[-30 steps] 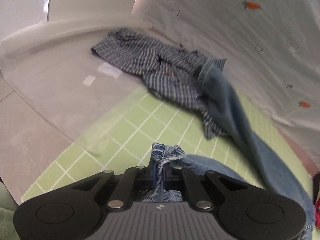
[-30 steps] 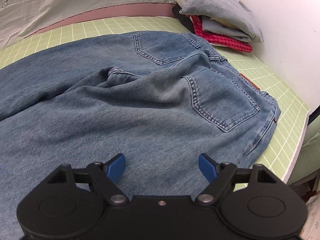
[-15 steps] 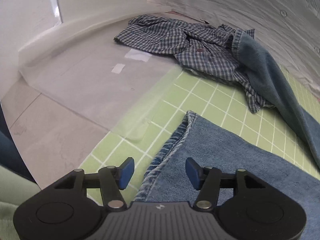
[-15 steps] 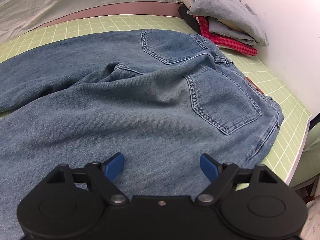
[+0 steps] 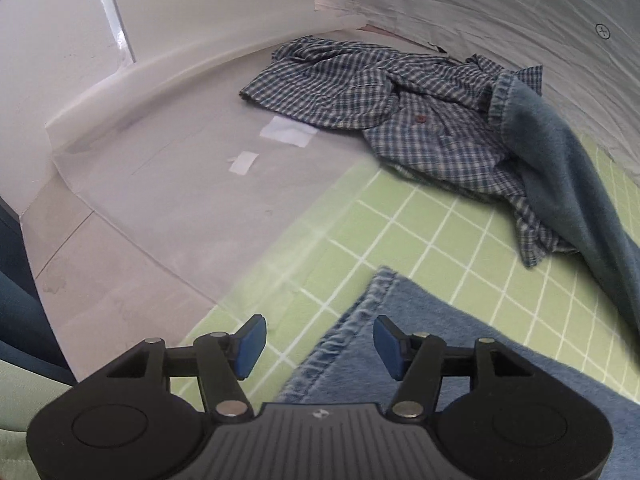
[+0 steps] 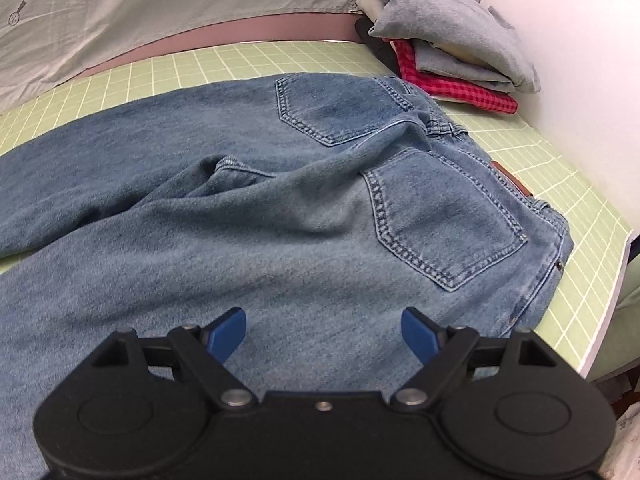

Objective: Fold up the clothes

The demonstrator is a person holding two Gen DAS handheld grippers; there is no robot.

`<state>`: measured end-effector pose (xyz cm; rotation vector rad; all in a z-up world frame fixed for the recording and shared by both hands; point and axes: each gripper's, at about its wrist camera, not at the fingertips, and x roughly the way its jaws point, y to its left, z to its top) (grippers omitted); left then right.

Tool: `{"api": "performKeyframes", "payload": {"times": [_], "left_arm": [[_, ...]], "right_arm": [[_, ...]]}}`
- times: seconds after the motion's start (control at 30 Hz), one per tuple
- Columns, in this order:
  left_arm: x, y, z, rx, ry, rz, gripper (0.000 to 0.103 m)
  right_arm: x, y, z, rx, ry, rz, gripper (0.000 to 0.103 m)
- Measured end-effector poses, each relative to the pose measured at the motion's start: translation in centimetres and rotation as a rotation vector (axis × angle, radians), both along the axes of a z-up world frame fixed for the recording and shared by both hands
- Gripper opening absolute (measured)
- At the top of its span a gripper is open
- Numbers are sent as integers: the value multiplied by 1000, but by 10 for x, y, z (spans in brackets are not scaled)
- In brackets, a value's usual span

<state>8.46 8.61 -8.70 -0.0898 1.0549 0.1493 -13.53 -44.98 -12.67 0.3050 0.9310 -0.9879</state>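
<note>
Blue jeans (image 6: 280,216) lie spread back-side up on the green grid mat (image 6: 568,184), both back pockets showing. One leg's hem (image 5: 360,312) rests flat on the mat just beyond my left gripper (image 5: 318,346), whose jaws are opening with nothing pressed between the blue pads. The other leg (image 5: 560,168) drapes over a crumpled blue checked shirt (image 5: 400,108). My right gripper (image 6: 324,336) hovers open over the seat of the jeans, holding nothing.
Folded clothes (image 6: 448,40), grey on red check, are stacked at the mat's far right corner by a white wall (image 6: 580,60). A carrot-print cloth (image 6: 160,12) hangs along the back. The mat's right edge (image 6: 608,296) drops off. A pale board with tape patches (image 5: 288,132) lies left of the mat.
My left gripper has let go of the jeans hem, opened wide and pulled back; the hem now lies flat on the mat. The right gripper has stayed open over the jeans.
</note>
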Motion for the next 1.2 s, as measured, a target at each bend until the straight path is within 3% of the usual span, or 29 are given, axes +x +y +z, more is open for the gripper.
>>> {"api": "performKeyframes", "payload": {"times": [0.4, 0.6, 0.83, 0.93, 1.0, 1.03, 1.2], "left_arm": [[65, -96, 6, -102, -90, -113, 67], [119, -125, -6, -88, -104, -127, 67], [150, -164, -11, -48, -160, -200, 66], [157, -170, -16, -50, -137, -195, 43], [155, -168, -15, -68, -139, -187, 17], [153, -165, -11, -82, -143, -189, 11], [122, -146, 30, -87, -195, -207, 8]], "right_arm": [[38, -58, 18, 27, -159, -40, 85], [72, -88, 8, 28, -132, -69, 86], [90, -98, -3, 29, -67, -79, 86], [93, -95, -9, 22, -26, -62, 86], [92, -95, -10, 25, -27, -69, 86], [91, -94, -10, 29, -30, -74, 86], [90, -93, -10, 25, -28, -69, 86]]}}
